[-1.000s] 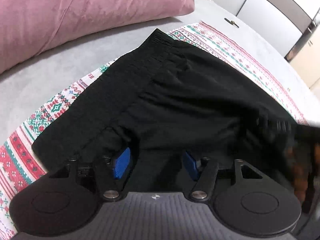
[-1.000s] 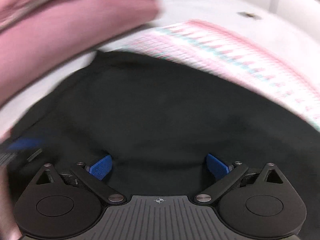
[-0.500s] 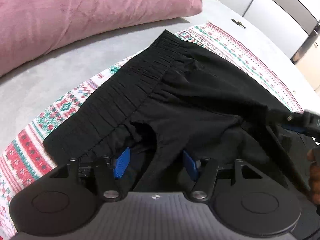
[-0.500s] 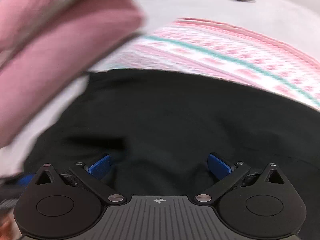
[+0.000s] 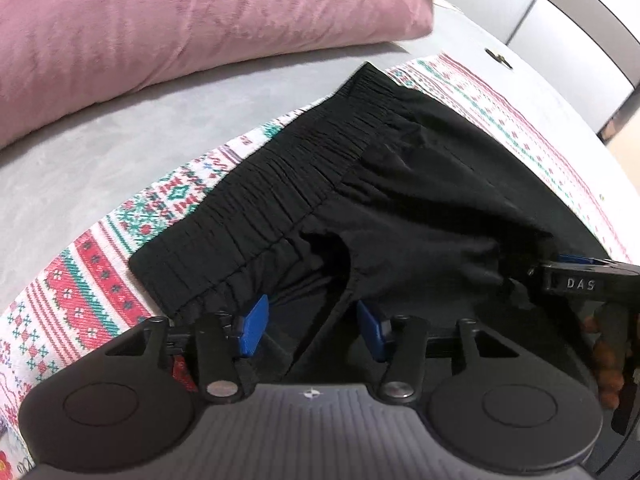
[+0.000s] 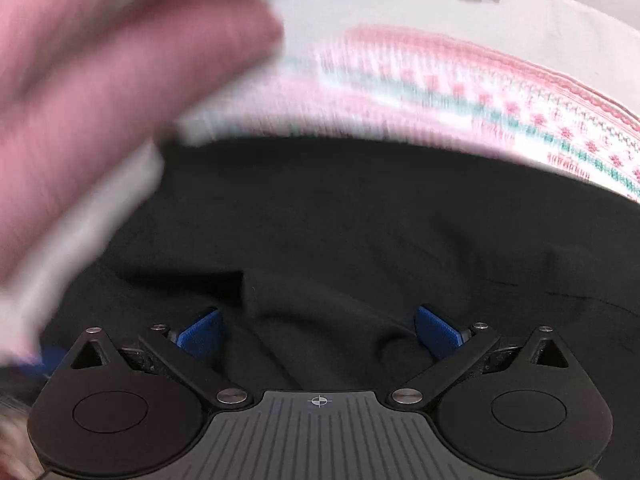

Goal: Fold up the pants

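Grey bedding w/ a patterned red, green and white blanket (image 5: 100,280) made up the work surface, and the black pants (image 5: 420,208) lay on that blanket. Nearest the left wrist cam, the left gripper (image 5: 312,330) sat low over a loose flap of the pants just below the waistband; its jaws had just been closing, a ridge of black fabric stood between the blue pads (image 5: 252,326), but they looked apart from it, so not yet a grip. To its right, the right gripper (image 5: 576,270) came in from the side at the pants' other edge; in its own view the right gripper (image 6: 318,334) had jaws spread wide over bunched black cloth, pads not pressing. Further out, the elastic waistband (image 5: 288,184) ran diagonally, flat and gathered, and the far pant fabric lay fairly smooth. Beyond that a pink pillow (image 5: 180,24) rested on the grey sheet, w/ pale cupboard doors (image 5: 580,40) at the back. Progress, by my reading: early. The pants looked spread out w/ one rumpled section near the grippers, no clean fold visible; both grips, the fold over, and smoothing were prob. left to do. Only writing legible: "DAS" in white letters on the right gripper's black body. Right wrist view was motion-blurred, so no detail there.
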